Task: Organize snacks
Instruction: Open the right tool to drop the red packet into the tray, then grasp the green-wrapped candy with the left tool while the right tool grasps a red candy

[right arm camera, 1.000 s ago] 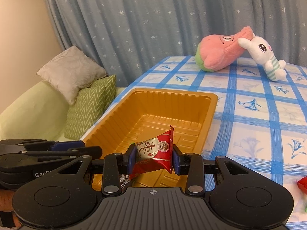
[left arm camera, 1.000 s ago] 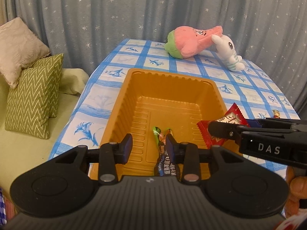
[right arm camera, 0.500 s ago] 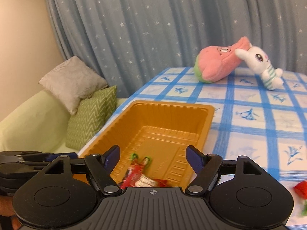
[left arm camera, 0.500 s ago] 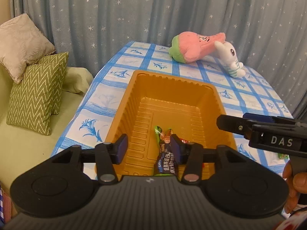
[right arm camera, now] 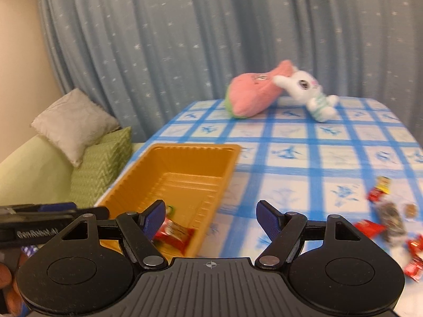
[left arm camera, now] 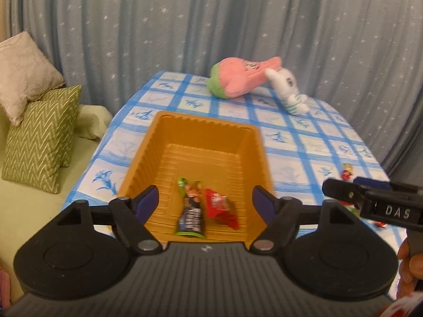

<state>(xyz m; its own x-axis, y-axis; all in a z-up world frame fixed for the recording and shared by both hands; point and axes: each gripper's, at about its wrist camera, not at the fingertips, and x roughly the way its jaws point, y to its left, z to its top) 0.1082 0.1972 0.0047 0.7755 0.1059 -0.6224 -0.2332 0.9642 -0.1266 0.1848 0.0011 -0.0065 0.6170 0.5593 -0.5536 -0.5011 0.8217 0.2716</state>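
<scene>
Snacks are seen in two places: a dark packet (left arm camera: 191,218) and a red packet (left arm camera: 219,207) lie in the orange tray (left arm camera: 203,128) at its 6 o'clock end, and loose snacks (right arm camera: 388,219) are scattered on the checked surface (right arm camera: 304,155) at 3 o'clock of the tray. The left gripper (left arm camera: 205,198) is held over the tray's near end, its jaws opening with nothing gripped. The right gripper (right arm camera: 211,215) is held released and empty.
</scene>
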